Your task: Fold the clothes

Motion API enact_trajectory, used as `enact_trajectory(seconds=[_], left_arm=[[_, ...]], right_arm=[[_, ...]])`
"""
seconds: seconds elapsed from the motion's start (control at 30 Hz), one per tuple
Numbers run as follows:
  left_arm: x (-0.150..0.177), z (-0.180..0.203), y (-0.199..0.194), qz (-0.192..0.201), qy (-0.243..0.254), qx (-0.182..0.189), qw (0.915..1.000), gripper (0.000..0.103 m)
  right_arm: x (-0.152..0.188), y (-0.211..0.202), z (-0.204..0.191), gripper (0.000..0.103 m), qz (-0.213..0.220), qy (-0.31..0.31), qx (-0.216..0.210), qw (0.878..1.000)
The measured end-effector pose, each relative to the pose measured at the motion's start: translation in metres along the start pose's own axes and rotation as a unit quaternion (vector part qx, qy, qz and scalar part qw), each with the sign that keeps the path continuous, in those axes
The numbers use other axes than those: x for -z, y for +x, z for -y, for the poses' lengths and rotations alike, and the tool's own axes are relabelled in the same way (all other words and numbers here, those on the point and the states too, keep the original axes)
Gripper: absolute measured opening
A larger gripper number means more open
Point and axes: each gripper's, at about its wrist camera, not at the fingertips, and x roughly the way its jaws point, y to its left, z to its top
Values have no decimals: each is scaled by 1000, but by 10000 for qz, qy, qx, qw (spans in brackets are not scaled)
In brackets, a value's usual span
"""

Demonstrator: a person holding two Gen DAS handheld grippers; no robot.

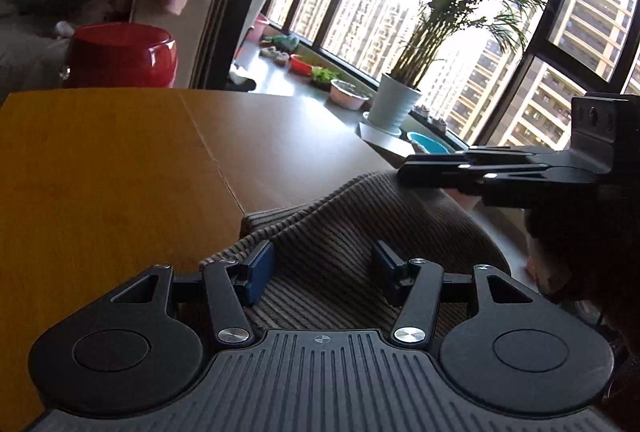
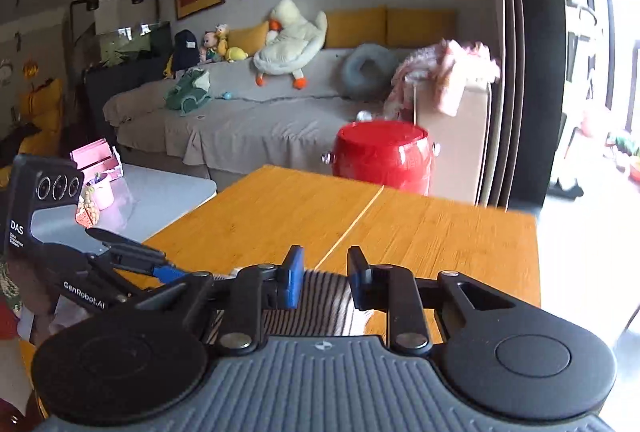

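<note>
A brown ribbed garment (image 1: 344, 228) lies bunched on the near corner of the wooden table (image 1: 100, 171). My left gripper (image 1: 322, 270) is open, its blue-padded fingers (image 1: 262, 266) straddling a ridge of the cloth without pinching it. My right gripper shows side-on in the left wrist view (image 1: 404, 167), its tips at the garment's far raised edge. In the right wrist view my right gripper (image 2: 322, 278) is open over a striped patch of the garment (image 2: 324, 304). The left gripper (image 2: 96, 234) appears at the left there, low over the table (image 2: 420, 232).
A red drum stool (image 2: 384, 155) stands past the table's far edge, with a grey sofa (image 2: 240, 127) behind. A white side table (image 2: 160, 191) is at the left. A potted palm (image 1: 394, 103) and bowls sit by the window (image 1: 360, 11).
</note>
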Motion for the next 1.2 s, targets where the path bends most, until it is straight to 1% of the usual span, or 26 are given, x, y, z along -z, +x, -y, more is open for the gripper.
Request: enact_trajectory(seconds=[0.07, 0.1, 0.17, 0.23, 0.33, 0.37, 0.4, 0.43, 0.47, 0.53, 0.57, 0.7, 0.87, 0.9, 0.97, 1.0, 1.03, 1.13, 1.2], left_arm=[[-2, 2, -2, 3, 65, -127, 9999, 63], [-2, 2, -3, 5, 98, -190, 9998, 63], [-4, 5, -5, 32, 176, -308, 9994, 63], [-10, 11, -12, 209, 330, -356, 9986, 61], [-23, 19, -17, 454, 523, -247, 9973, 63], [-26, 21, -15, 447, 560, -195, 9972, 65], [-26, 22, -10, 372, 588, -162, 9974, 70], [-27, 22, -5, 296, 615, -129, 9976, 71], [-27, 22, 2, 194, 631, -116, 9978, 70], [-21, 15, 23, -93, 574, -199, 9981, 66], [-17, 11, 32, -190, 532, -225, 9981, 67], [-8, 2, 32, -83, 272, -136, 9995, 67], [-4, 4, 30, -63, 363, -183, 9992, 67], [-4, 4, 29, -59, 366, -177, 9992, 67], [-4, 2, 29, -45, 344, -160, 9993, 67], [-3, 1, 29, -36, 326, -148, 9994, 68], [-3, 1, 29, -27, 309, -139, 9994, 68], [-2, 0, 30, -9, 276, -133, 9995, 69], [-3, -1, 30, -4, 252, -123, 9996, 69]], right_arm=[[15, 29, 7, 23, -456, 176, 180, 9986], [20, 36, 9, 24, -495, 199, 227, 9983], [29, 47, 11, 24, -460, 211, 296, 9983], [35, 52, 11, 24, -431, 227, 340, 9982], [40, 50, 11, 25, -359, 190, 340, 9986], [41, 50, 12, 25, -335, 220, 326, 9987], [42, 49, 13, 25, -313, 254, 311, 9987], [43, 48, 14, 25, -300, 282, 301, 9987], [43, 48, 14, 25, -298, 277, 309, 9987], [43, 48, 13, 26, -301, 250, 332, 9987], [43, 48, 12, 26, -302, 236, 344, 9987], [43, 47, 9, 27, -315, 168, 406, 9985], [39, 44, 5, 29, -306, 70, 467, 9984], [37, 39, 3, 30, -270, 42, 493, 9984], [33, 29, -1, 40, -199, -13, 544, 9983], [31, 24, -3, 55, -163, -41, 569, 9982], [29, 19, -5, 63, -128, -68, 595, 9981], [27, -9, -15, 63, 124, -105, 394, 9991], [31, -20, -20, 63, 151, -55, 258, 9995]])
